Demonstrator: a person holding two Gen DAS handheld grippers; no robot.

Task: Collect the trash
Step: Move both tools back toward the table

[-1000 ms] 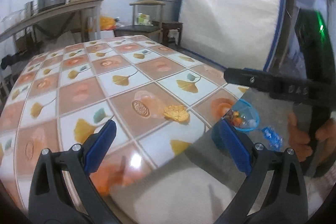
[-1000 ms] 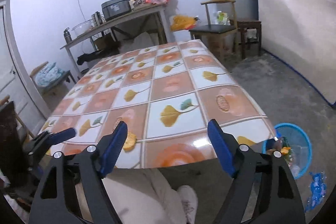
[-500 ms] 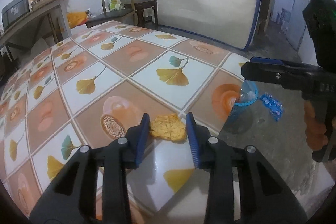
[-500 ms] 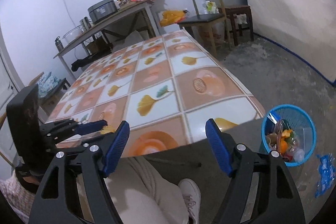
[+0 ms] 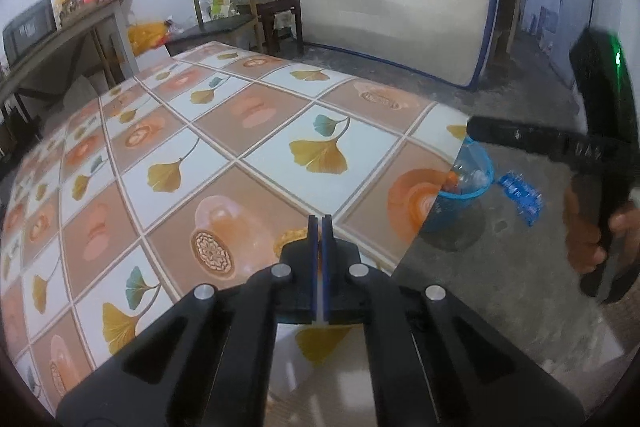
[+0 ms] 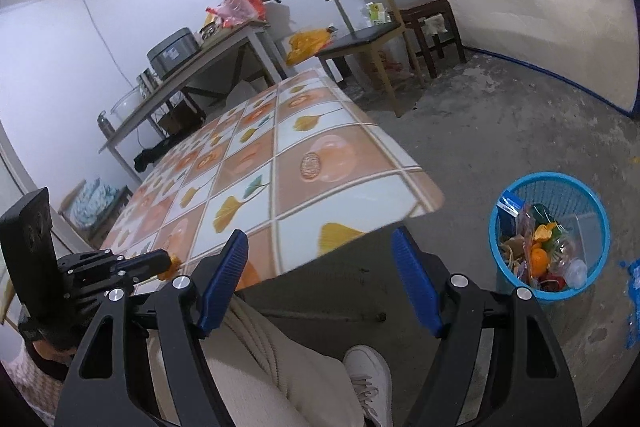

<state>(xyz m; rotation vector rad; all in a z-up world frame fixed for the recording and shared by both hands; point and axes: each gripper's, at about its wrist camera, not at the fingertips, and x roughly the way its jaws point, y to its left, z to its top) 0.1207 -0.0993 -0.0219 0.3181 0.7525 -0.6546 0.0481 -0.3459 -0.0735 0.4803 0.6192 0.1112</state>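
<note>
I'm holding my left gripper low over the near table corner, blue pads pressed together after just closing on the yellowish crumpled scrap. Only a bit of it is peeking out left of the pads, so I can't tell its long axis or which way it's pointing. It's sitting on the tiled tablecloth by the printed round medallion. My right gripper is hanging jaws apart, nothing between them, past the table edge above my knee. The blue mesh wastebasket is standing on the concrete floor just off the table corner, holding orange peel, wrappers, a clear plastic bottle. A blue packet is lying beside it; no readable writing.
</note>
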